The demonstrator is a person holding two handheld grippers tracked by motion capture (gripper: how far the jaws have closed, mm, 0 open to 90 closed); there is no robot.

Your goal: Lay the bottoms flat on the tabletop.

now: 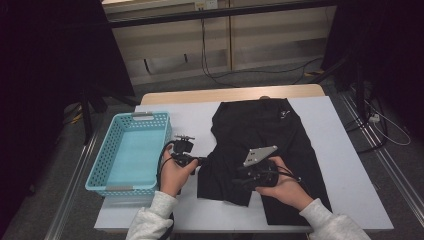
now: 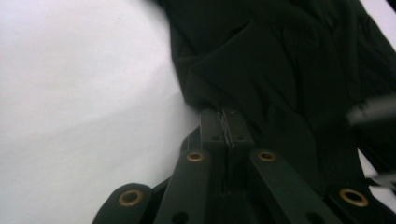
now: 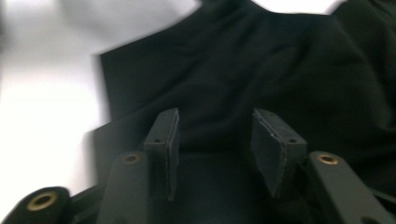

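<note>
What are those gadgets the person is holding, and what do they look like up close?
Two hand-held black tools. The left gripper trails a looping black cable; the right gripper carries a grey three-cornered plate on top. Up close, each has two black jaws on linked black bars with brass-coloured rivets, tipped with dark flat pads. The person wears light grey sleeves.

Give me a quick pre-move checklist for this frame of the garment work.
1. Left gripper shut at the garment edge: ok.
2. Fabric truly pinched between its pads: cannot tell.
3. Right gripper jaws apart over the cloth, nothing pressed: ok.
4. Garment fully on the table: ok.
5. Garment flat: not ok, its left side is bunched.
6. Basket empty and beside the left hand: ok.
</note>
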